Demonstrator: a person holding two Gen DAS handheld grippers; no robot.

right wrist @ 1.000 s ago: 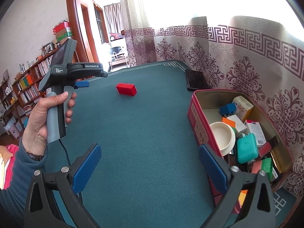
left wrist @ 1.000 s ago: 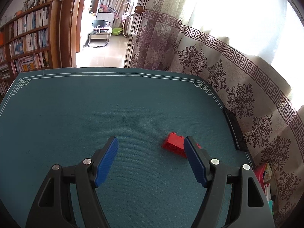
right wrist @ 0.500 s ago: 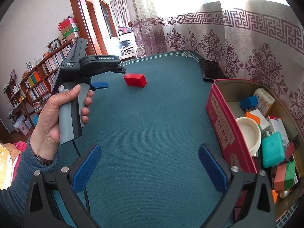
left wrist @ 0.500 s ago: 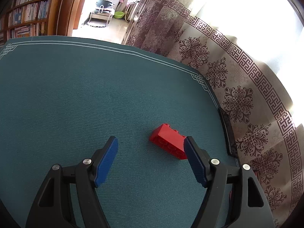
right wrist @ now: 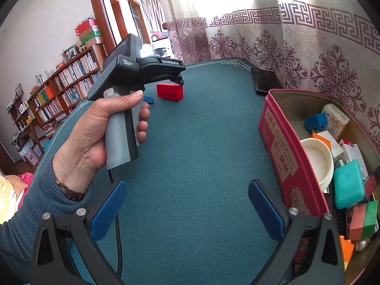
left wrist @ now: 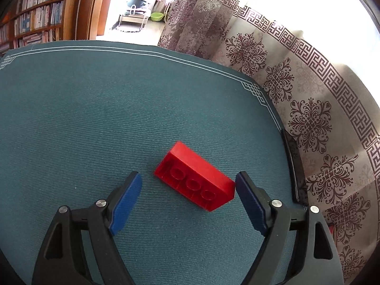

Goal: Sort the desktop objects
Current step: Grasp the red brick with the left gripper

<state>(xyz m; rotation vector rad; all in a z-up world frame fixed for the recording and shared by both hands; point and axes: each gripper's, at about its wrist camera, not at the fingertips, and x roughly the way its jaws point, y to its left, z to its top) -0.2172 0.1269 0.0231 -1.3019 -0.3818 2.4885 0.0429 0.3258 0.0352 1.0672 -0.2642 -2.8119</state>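
A red toy brick (left wrist: 196, 177) lies on its side on the green table mat, hollow underside facing me. My left gripper (left wrist: 188, 182) is open, low over the mat, with the brick between its blue pads; the right pad (left wrist: 249, 201) is almost touching the brick's near corner. In the right wrist view the brick (right wrist: 169, 91) sits just beyond the left gripper (right wrist: 166, 87) held in a hand. My right gripper (right wrist: 186, 201) is open and empty above the mat, left of a red tin box (right wrist: 280, 137).
The tin holds several items: a white bowl (right wrist: 317, 161), a teal case (right wrist: 349, 184), a blue block (right wrist: 315, 121), cartons. A black flat object (right wrist: 266, 80) lies at the mat's far right edge by the curtain. Bookshelves stand at the left.
My left gripper has moved forward and down, so the red brick now lies between its pads instead of ahead of them. My right gripper stays open, shifted slightly.
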